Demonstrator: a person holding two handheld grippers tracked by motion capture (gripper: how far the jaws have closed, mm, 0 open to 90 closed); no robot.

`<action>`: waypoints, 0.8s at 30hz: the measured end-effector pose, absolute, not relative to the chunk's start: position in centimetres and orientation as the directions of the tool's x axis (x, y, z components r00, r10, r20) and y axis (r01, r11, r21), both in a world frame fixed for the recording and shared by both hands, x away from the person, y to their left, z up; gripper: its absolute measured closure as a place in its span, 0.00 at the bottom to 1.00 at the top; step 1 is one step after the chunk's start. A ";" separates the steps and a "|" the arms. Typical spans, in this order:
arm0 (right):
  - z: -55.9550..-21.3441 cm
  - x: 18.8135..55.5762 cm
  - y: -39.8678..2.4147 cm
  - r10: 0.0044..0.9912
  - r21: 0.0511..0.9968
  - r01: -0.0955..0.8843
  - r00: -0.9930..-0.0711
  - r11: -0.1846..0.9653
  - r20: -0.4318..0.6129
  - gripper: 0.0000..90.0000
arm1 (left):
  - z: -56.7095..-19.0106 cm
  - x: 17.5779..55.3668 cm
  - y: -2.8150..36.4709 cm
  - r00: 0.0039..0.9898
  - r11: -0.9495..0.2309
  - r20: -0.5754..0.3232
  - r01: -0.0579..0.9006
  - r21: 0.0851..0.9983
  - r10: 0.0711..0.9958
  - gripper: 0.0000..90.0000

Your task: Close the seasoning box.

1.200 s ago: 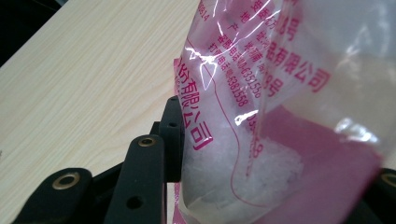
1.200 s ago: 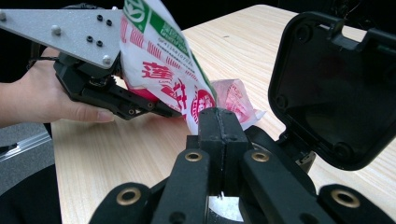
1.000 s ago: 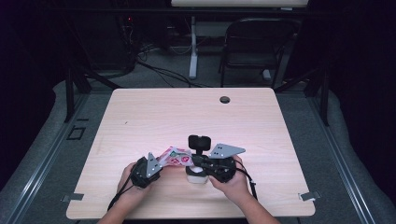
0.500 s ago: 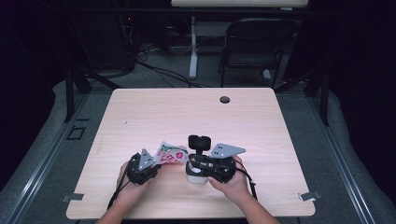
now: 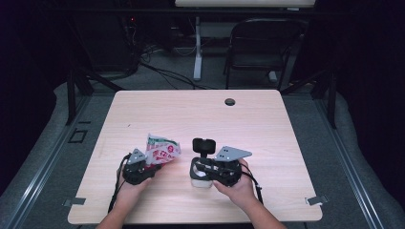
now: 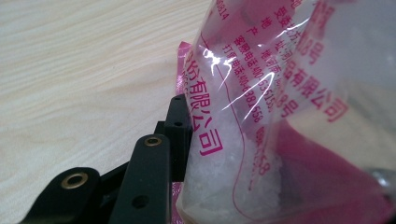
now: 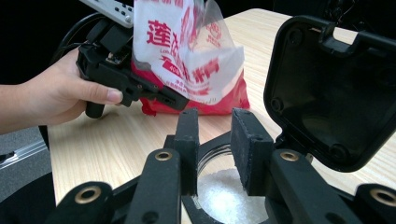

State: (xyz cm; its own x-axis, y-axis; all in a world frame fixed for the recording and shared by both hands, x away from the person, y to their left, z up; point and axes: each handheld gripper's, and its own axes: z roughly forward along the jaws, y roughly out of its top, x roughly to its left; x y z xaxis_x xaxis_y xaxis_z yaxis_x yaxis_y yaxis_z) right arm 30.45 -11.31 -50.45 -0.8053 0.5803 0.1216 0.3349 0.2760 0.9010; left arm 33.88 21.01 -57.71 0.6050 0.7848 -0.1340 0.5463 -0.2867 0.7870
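Observation:
A clear sugar bag with red print is pinched in my left gripper, low over the table's front left. In the left gripper view one finger presses the bag, where white crystals show; the other jaw is hidden behind it. My right gripper sits over a small white jar whose black lid stands flipped up. Its jaws have just been opening. In the right gripper view the right gripper hangs over the jar's mouth and white granules, pressing nothing, beside the lid.
The wooden table has a round cable hole near its far edge. A black chair and cables lie on the floor beyond. In the right gripper view the left gripper and its hand are close ahead.
My left gripper has drawn the bag left, away from the jar, and the bag now stands more upright. The right hand and the jar have stayed put.

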 end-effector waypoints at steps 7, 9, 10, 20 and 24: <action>-50.5 30.5 -11.3 0.581 0.901 0.335 -0.805 0.276 0.121 0.80 | -57.8 34.1 21.8 0.569 -0.229 -0.177 0.569 0.790 0.803 0.78; -50.5 30.5 -11.3 0.581 0.901 0.335 -0.805 0.277 0.121 0.80 | -57.7 34.1 21.9 0.562 -0.225 -0.178 0.572 0.789 0.808 0.78; -50.5 30.5 -11.3 0.582 0.900 0.335 -0.805 0.278 0.120 0.80 | -57.7 34.1 21.9 0.561 -0.222 -0.179 0.572 0.790 0.808 0.78; -50.6 30.5 -11.3 0.580 0.898 0.337 -0.806 0.283 0.119 0.80 | -57.3 34.2 22.9 0.510 -0.196 -0.158 0.572 0.796 0.846 0.79; -50.6 30.6 -11.4 0.582 0.897 0.341 -0.804 0.283 0.122 0.80 | -57.0 34.3 24.1 0.465 -0.174 -0.147 0.577 0.798 0.873 0.79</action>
